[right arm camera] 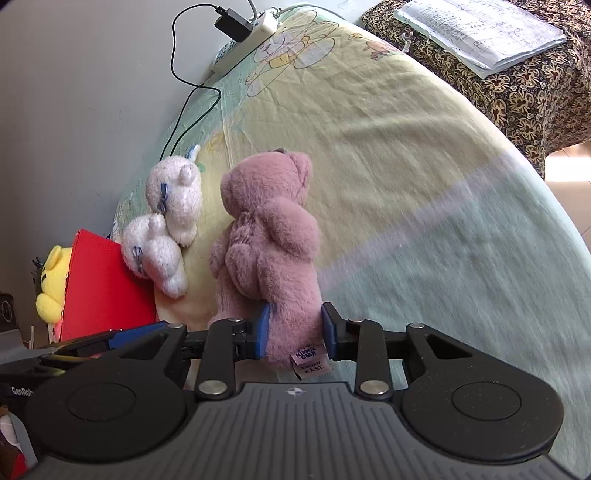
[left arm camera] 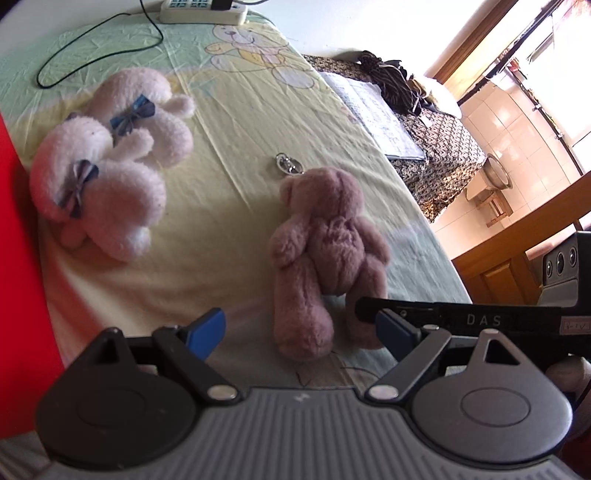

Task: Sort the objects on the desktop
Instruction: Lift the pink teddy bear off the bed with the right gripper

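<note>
Right gripper (right arm camera: 295, 332) is pinching the pink bear's (right arm camera: 266, 236) near leg between blue pads; the bear is lying on the sheet (right arm camera: 424, 184). Left gripper (left arm camera: 299, 328) is hanging spread wide just near of the same bear. Two white bears (left arm camera: 107, 155) are lying to the far left, touching the red box (right arm camera: 103, 288). Open sheet is stretching right toward the edge.

bedsheet (right arm camera: 424, 155) under me — pale green-yellow, cartoon bear print | power strip (left arm camera: 203, 10) at my far edge, black cable (left arm camera: 99, 48) looping from it | open notebook (right arm camera: 484, 33) on patterned cloth (right arm camera: 524, 96) — beside my sheet
</note>
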Available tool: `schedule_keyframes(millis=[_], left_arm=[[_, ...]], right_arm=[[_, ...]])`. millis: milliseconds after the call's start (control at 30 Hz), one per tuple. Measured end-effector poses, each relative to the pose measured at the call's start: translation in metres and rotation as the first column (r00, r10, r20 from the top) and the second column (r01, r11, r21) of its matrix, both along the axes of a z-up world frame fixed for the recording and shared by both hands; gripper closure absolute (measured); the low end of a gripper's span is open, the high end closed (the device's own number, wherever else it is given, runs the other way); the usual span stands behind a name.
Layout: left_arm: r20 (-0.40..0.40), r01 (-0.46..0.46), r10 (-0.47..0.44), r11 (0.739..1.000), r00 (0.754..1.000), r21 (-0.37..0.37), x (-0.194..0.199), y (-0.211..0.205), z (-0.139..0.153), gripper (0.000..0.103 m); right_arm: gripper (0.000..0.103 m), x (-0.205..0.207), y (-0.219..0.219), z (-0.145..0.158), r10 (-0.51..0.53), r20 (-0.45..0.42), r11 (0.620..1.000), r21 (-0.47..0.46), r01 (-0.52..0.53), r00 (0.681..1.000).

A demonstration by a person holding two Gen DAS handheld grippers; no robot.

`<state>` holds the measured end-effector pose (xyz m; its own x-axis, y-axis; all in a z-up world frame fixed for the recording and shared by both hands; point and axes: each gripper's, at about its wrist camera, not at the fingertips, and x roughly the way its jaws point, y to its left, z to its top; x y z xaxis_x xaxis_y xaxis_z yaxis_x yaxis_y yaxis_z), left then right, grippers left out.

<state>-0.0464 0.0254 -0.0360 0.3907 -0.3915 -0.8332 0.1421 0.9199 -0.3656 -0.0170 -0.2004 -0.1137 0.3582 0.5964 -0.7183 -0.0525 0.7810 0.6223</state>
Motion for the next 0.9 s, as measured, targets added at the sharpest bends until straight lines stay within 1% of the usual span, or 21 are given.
schedule_keyframes(millis=[100, 133, 267, 367, 433, 500, 567, 600, 667, 700, 733, 800, 900], left_arm=[[0.007, 0.032, -0.032, 0.999, 0.999, 0.002, -0.005, -0.009, 0.000, 0.017], [0.013, 0.038, -0.038, 0.999, 0.999, 0.008, -0.005, -0.011, 0.001, 0.019], [0.043, 0.061, -0.062, 0.998, 0.997, 0.015, -0.002, -0.018, 0.004, 0.023], [0.058, 0.084, -0.084, 0.996, 0.995, 0.007, 0.007, -0.025, 0.007, 0.023], [0.069, 0.101, -0.101, 0.995, 0.992, 0.003, 0.014, -0.032, 0.008, 0.023], [0.080, 0.115, -0.115, 0.993, 0.990, 0.009, 0.019, -0.038, 0.007, 0.023], [0.077, 0.117, -0.120, 0.992, 0.990, 0.040, 0.023, -0.042, 0.002, 0.023], [0.063, 0.121, -0.123, 0.992, 0.990, 0.046, 0.026, -0.043, -0.002, 0.023], [0.023, 0.111, -0.112, 0.993, 0.993, 0.029, 0.029, -0.039, -0.011, 0.023], [0.009, 0.105, -0.105, 0.994, 0.994, 0.019, 0.030, -0.037, -0.015, 0.023], [-0.002, 0.097, -0.097, 0.995, 0.995, 0.014, 0.030, -0.035, -0.018, 0.023], [0.001, 0.083, -0.083, 0.996, 0.997, 0.027, 0.031, -0.033, -0.020, 0.023], [0.004, 0.063, -0.063, 0.998, 0.998, 0.022, 0.033, -0.029, -0.020, 0.023]], right_arm=[[0.070, -0.018, -0.005, -0.001, -0.013, -0.028, 1.000, 0.004, 0.013, 1.000], [0.068, -0.023, -0.008, -0.001, -0.017, -0.033, 1.000, 0.009, 0.017, 0.999], [0.066, -0.031, -0.020, 0.008, -0.072, -0.013, 0.997, 0.014, 0.072, 0.997], [0.065, -0.025, -0.031, 0.015, -0.140, 0.017, 0.990, -0.005, 0.140, 0.990], [0.063, -0.017, -0.037, 0.014, -0.184, 0.030, 0.983, 0.000, 0.184, 0.982], [0.062, -0.008, -0.041, 0.012, -0.217, 0.026, 0.976, 0.026, 0.217, 0.976], [0.061, 0.001, -0.040, 0.008, -0.224, 0.013, 0.973, 0.067, 0.223, 0.974], [0.061, 0.005, -0.039, 0.007, -0.220, 0.007, 0.972, 0.086, 0.219, 0.975], [0.059, 0.013, -0.032, 0.002, -0.186, -0.003, 0.976, 0.118, 0.185, 0.983], [0.056, 0.016, -0.028, 0.000, -0.176, -0.011, 0.979, 0.106, 0.176, 0.984], [0.055, 0.018, -0.023, -0.001, -0.165, -0.012, 0.982, 0.095, 0.165, 0.986], [0.056, 0.021, -0.012, -0.003, -0.120, -0.001, 0.987, 0.111, 0.119, 0.993], [0.063, 0.025, 0.004, 0.002, -0.051, 0.039, 0.993, 0.110, 0.046, 0.998]])
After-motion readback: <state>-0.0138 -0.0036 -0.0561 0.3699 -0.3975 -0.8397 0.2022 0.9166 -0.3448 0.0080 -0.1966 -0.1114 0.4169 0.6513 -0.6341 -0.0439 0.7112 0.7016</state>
